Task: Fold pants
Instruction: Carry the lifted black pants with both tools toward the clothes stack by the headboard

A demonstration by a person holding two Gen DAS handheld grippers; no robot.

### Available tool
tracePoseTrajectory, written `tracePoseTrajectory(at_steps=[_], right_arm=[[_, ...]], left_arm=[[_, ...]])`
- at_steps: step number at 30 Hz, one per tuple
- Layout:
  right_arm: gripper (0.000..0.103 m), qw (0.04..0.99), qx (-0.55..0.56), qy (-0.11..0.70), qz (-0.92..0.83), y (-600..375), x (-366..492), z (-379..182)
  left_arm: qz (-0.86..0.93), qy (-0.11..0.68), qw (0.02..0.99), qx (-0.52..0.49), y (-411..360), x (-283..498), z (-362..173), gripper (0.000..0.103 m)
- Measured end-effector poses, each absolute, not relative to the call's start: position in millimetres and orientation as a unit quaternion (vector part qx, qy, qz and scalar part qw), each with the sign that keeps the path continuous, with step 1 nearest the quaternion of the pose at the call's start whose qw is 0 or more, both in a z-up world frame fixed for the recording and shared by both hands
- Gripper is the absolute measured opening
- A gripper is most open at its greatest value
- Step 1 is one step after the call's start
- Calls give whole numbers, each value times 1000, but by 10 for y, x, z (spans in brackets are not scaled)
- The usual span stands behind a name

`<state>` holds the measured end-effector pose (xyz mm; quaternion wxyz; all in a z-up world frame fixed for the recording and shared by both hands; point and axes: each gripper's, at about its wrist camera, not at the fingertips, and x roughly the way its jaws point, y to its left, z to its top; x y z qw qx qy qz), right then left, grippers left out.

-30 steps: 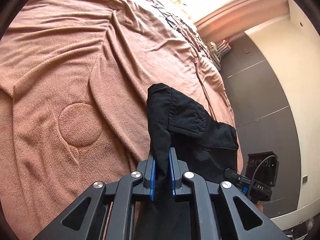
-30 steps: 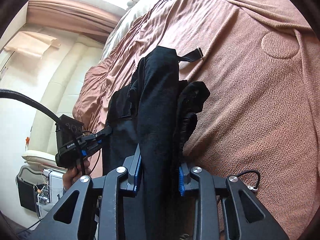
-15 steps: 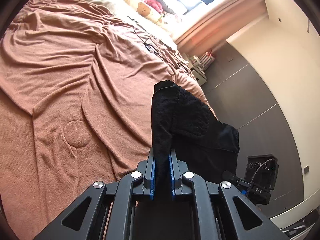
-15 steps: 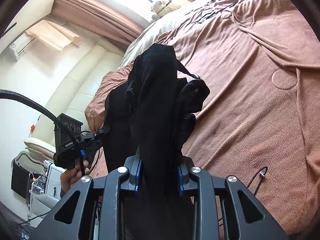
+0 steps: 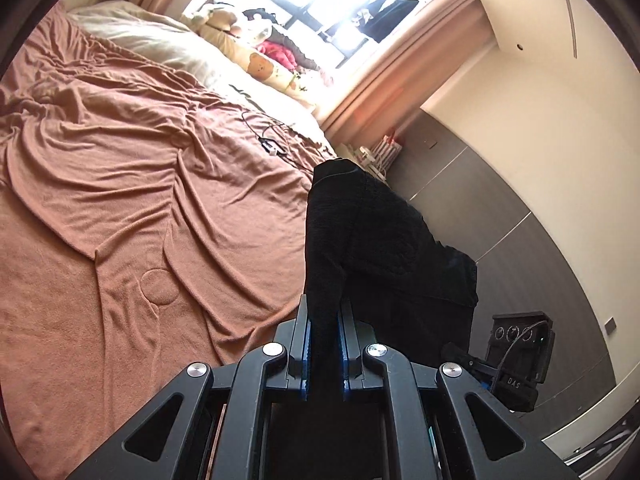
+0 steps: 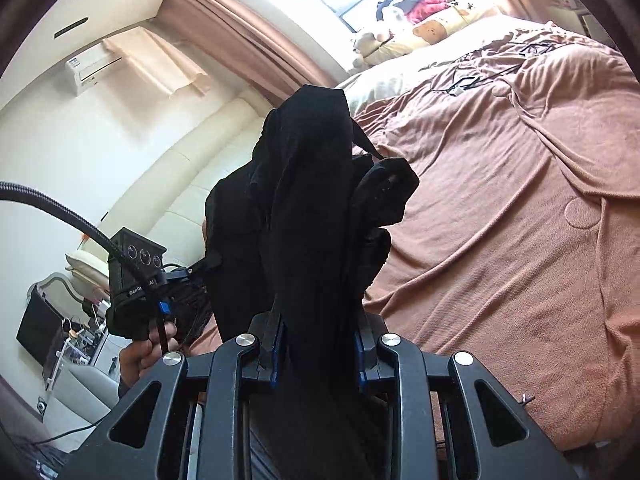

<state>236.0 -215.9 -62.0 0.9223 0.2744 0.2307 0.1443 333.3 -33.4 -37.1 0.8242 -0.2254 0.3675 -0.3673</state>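
Black pants [image 5: 372,240] hang in the air between both grippers, lifted off the bed. My left gripper [image 5: 324,320] is shut on a thin fold of the fabric, which rises past the blue pads and drapes to the right. In the right wrist view the pants [image 6: 312,200] bunch up thickly, and my right gripper [image 6: 318,328] is shut on that bunch. The other gripper's camera unit [image 6: 136,272] shows at the left, held by a hand [image 6: 140,356]. The lower part of the pants is hidden below both grippers.
A wide bed with a rumpled brown blanket [image 5: 120,200] fills the left. Cables [image 5: 272,144] lie on it near cream pillows and stuffed toys [image 5: 260,64] by the window. A grey wall [image 5: 500,220] stands right of the bed; a cream padded headboard [image 6: 180,184] shows in the right wrist view.
Both grippers have risen and tilted up, bringing the window and pillows into view. The pants came up with them, clear of the blanket. Both grips held.
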Motion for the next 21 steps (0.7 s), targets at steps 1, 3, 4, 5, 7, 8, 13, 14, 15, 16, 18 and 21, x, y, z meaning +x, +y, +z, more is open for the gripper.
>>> tracePoseTrajectory(at_steps=[1, 3, 4, 5, 7, 8, 13, 14, 15, 16, 18, 21], right_arm=[[23, 924, 270, 227, 146, -2138, 2325, -593], [23, 928, 262, 219, 150, -2095, 2238, -521], [23, 929, 259, 216, 152, -2076, 2203, -492], [23, 930, 256, 213, 155, -2050, 2164, -458], [23, 933, 248, 209, 158, -2006, 2124, -398], [23, 934, 244, 206, 160, -1978, 2092, -361], [23, 938, 228, 197, 171, -1831, 1994, -206], [23, 939, 224, 196, 173, -1806, 1983, -187], [23, 939, 222, 195, 176, -1791, 2000, -172], [23, 940, 219, 194, 178, -1759, 1996, -150], [23, 940, 214, 190, 186, -1696, 1996, -96], [23, 941, 206, 183, 197, -1602, 1996, -4]], left_arm=[[-367, 362, 827, -225, -309, 3282, -313, 11], [-371, 349, 830, -229, -270, 3209, -231, 11], [-370, 345, 832, -228, -245, 3165, -186, 11], [-370, 340, 834, -228, -215, 3111, -134, 11], [-368, 331, 839, -227, -154, 3016, -40, 11], [-366, 326, 841, -227, -118, 2963, 7, 11], [-356, 307, 853, -227, 84, 2692, 229, 11], [-354, 302, 856, -226, 129, 2623, 285, 11], [-353, 298, 858, -225, 174, 2561, 342, 11], [-352, 293, 860, -225, 222, 2495, 396, 11], [-348, 282, 866, -223, 323, 2357, 517, 11], [-339, 269, 874, -222, 490, 2181, 678, 11]])
